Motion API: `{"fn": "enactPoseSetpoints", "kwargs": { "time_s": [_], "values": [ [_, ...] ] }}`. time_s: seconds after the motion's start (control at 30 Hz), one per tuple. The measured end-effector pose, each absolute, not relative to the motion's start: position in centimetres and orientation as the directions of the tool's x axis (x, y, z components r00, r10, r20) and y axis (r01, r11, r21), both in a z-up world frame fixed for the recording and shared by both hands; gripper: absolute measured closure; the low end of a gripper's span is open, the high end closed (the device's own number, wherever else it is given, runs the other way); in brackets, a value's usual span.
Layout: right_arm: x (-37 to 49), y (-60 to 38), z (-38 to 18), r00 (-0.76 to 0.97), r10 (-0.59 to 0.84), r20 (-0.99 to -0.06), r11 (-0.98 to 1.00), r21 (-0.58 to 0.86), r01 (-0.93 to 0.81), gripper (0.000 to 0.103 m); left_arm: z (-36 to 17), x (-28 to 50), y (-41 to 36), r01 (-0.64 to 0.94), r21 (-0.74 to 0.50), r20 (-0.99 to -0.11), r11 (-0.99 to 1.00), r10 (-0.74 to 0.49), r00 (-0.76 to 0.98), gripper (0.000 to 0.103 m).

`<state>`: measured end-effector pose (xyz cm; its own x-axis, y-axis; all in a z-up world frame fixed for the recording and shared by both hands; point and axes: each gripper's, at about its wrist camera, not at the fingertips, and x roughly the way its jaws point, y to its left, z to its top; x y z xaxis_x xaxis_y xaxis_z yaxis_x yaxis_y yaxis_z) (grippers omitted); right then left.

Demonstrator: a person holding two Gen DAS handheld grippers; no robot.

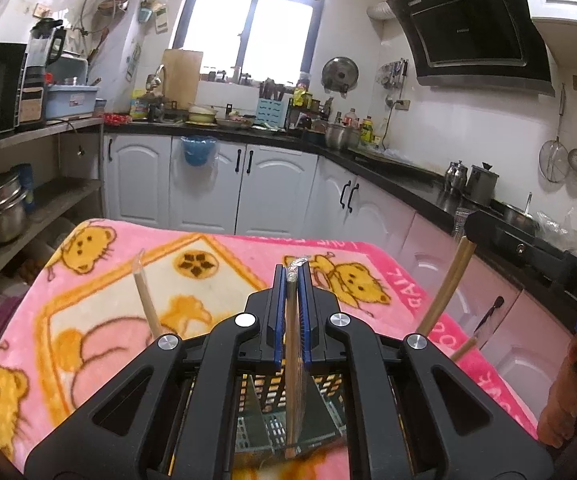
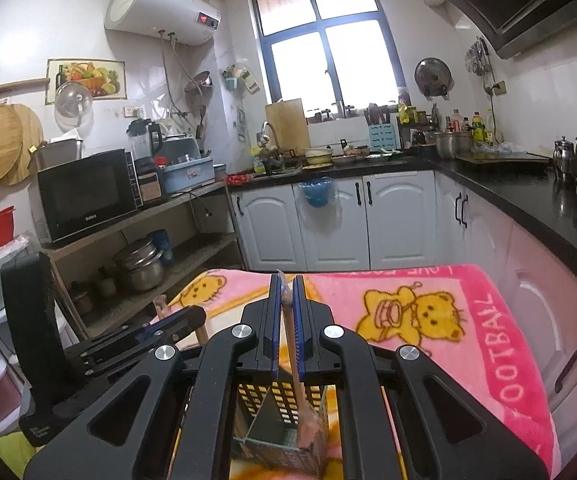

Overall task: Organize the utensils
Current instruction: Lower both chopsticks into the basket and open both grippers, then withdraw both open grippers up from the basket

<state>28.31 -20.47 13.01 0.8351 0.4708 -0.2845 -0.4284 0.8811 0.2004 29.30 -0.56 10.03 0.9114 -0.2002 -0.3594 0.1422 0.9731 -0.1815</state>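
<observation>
My left gripper [image 1: 293,276] is shut on a thin stick-like utensil [image 1: 291,360] with a silvery tip. The stick runs straight down into a black mesh utensil holder [image 1: 256,420] below the fingers. My right gripper [image 2: 287,286] is shut on a wooden-handled utensil [image 2: 298,380] whose lower end sits inside the same holder [image 2: 256,400]. In the right wrist view the left gripper [image 2: 192,318] shows side-on at the left. Two more wooden sticks [image 1: 146,300] [image 1: 446,288] rise beside the holder.
The holder stands on a pink bear-print blanket [image 1: 100,292] over a table. White cabinets [image 1: 208,184] and a black counter [image 2: 528,192] crowded with pots lie beyond. Shelves with a microwave [image 2: 84,196] are at the left. Part of the person [image 1: 564,392] shows at the right edge.
</observation>
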Motion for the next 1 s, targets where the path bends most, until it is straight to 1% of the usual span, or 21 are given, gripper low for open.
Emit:
{"fn": "enactPoseSetpoints", "kwargs": {
  "time_s": [0.07, 0.1, 0.13, 0.2, 0.27, 0.33, 0.4, 0.53, 0.6, 0.67, 0.73, 0.8, 0.83, 0.9, 1.0],
  "values": [
    [28.2, -20.8, 12.7, 0.828, 0.478, -0.293, 0.877, 0.215, -0.43, 0.085, 9.9, 29.2, -0.5, 0.14, -0.183, -0.369, 0.973, -0.2, 0.908, 0.1],
    [28.1, -21.0, 12.6, 0.831, 0.474, -0.292, 0.879, 0.216, -0.425, 0.075, 9.7, 29.1, -0.4, 0.139, -0.186, -0.375, 0.973, -0.201, 0.905, 0.1],
    [27.9, -21.2, 12.5, 0.835, 0.469, -0.287, 0.881, 0.219, -0.419, 0.071, 9.7, 29.0, -0.3, 0.139, -0.189, -0.379, 0.972, -0.203, 0.903, 0.1],
    [27.5, -21.6, 12.4, 0.837, 0.466, -0.286, 0.882, 0.226, -0.414, 0.071, 9.6, 28.8, -0.2, 0.137, -0.193, -0.382, 0.972, -0.203, 0.901, 0.1],
    [27.1, -22.0, 12.3, 0.836, 0.468, -0.286, 0.88, 0.236, -0.412, 0.068, 9.5, 28.4, 0.0, 0.137, -0.199, -0.384, 0.97, -0.206, 0.9, 0.098],
    [26.8, -22.2, 12.2, 0.836, 0.47, -0.284, 0.879, 0.241, -0.413, 0.062, 9.5, 28.2, 0.2, 0.136, -0.207, -0.387, 0.969, -0.209, 0.898, 0.094],
    [26.4, -22.6, 11.9, 0.838, 0.467, -0.283, 0.88, 0.24, -0.41, 0.058, 9.5, 27.8, 0.4, 0.135, -0.211, -0.387, 0.968, -0.21, 0.898, 0.084],
    [26.0, -23.0, 11.6, 0.839, 0.458, -0.295, 0.885, 0.238, -0.4, 0.057, 9.7, 27.1, 0.6, 0.135, -0.221, -0.384, 0.966, -0.213, 0.898, 0.079],
    [25.7, -23.2, 11.5, 0.838, 0.459, -0.296, 0.885, 0.237, -0.401, 0.055, 9.7, 26.7, 0.8, 0.13, -0.226, -0.384, 0.965, -0.211, 0.899, 0.067],
    [25.3, -23.3, 11.3, 0.84, 0.455, -0.295, 0.887, 0.231, -0.4, 0.051, 9.7, 26.3, 1.0, 0.127, -0.229, -0.388, 0.965, -0.211, 0.898, 0.063],
    [24.9, -23.3, 11.2, 0.841, 0.453, -0.295, 0.889, 0.225, -0.4, 0.051, 9.8, 26.0, 1.1, 0.125, -0.232, -0.392, 0.965, -0.211, 0.896, 0.06],
    [24.5, -23.3, 11.0, 0.839, 0.455, -0.297, 0.888, 0.217, -0.405, 0.05, 9.8, 25.5, 1.3, 0.128, -0.241, -0.396, 0.962, -0.218, 0.892, 0.052],
    [24.3, -23.2, 11.0, 0.839, 0.455, -0.298, 0.889, 0.212, -0.407, 0.049, 9.9, 25.2, 1.4, 0.128, -0.242, -0.397, 0.962, -0.219, 0.891, 0.05],
    [23.9, -23.2, 10.8, 0.838, 0.455, -0.3, 0.889, 0.205, -0.409, 0.046, 10.0, 24.7, 1.5, 0.124, -0.243, -0.394, 0.962, -0.215, 0.894, 0.04],
    [23.3, -23.0, 10.4, 0.837, 0.455, -0.306, 0.89, 0.195, -0.412, 0.045, 10.0, 24.0, 1.9, 0.117, -0.257, -0.397, 0.959, -0.215, 0.892, 0.032]
  ]
}}
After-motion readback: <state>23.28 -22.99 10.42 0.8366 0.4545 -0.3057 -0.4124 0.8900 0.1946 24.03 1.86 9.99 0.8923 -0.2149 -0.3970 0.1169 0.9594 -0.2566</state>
